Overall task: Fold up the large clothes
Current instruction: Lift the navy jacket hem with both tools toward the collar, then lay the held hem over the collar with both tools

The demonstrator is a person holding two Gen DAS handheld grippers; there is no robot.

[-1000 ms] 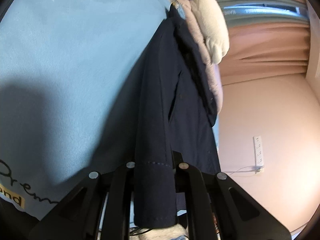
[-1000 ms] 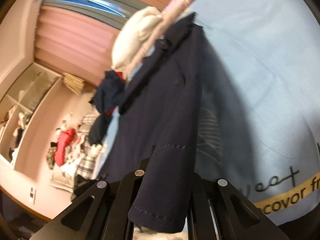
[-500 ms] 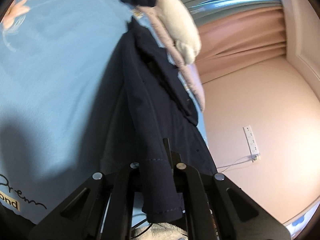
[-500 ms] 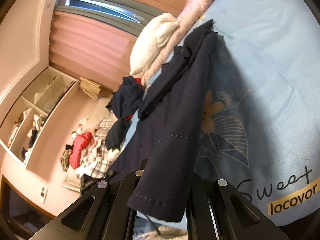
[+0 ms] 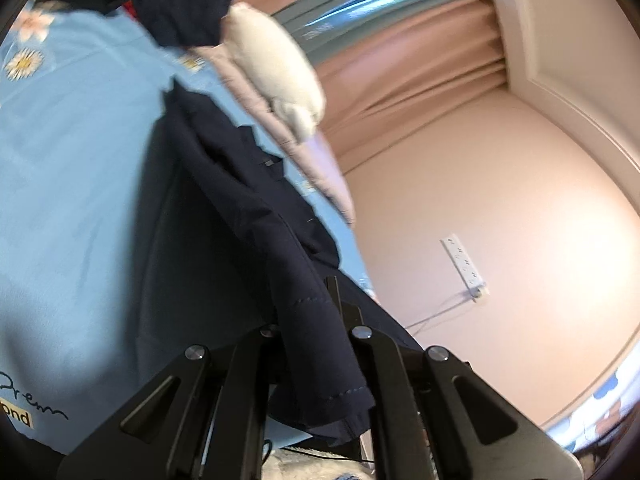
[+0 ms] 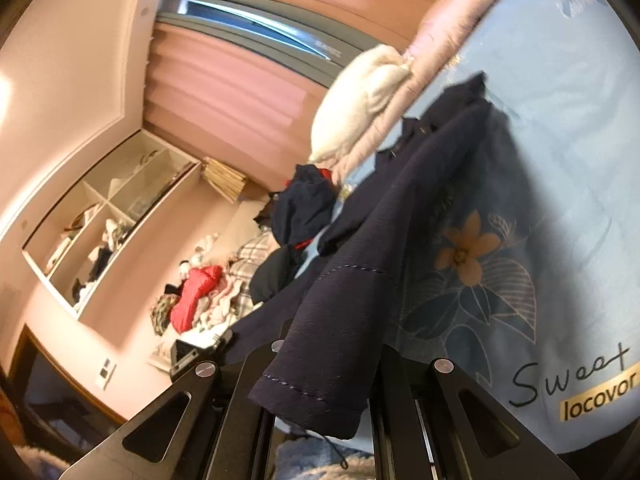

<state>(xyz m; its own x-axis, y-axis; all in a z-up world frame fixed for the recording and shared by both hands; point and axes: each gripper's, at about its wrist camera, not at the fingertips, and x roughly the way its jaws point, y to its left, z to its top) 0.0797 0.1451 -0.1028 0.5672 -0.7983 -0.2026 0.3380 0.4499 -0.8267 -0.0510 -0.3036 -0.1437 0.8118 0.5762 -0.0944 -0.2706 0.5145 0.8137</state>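
A large dark navy garment (image 5: 240,216) lies stretched over the light blue bedspread (image 5: 72,168). My left gripper (image 5: 316,344) is shut on one stitched hem end of it, and the cloth hangs down between the fingers. My right gripper (image 6: 328,360) is shut on the other hem end of the navy garment (image 6: 400,208), lifted above the bedspread (image 6: 560,160). The fingertips of both grippers are hidden by the cloth.
A white pillow (image 5: 276,68) and a pink quilt (image 6: 440,40) lie at the head of the bed. A heap of dark and red clothes (image 6: 304,204) sits beside them. More clothes (image 6: 196,300) lie on the floor under wall shelves (image 6: 104,208). A power strip (image 5: 464,260) hangs on the wall.
Both grippers have lifted and tilted back with the garment ends in them. More of the room and the flower print on the bedspread shows now.
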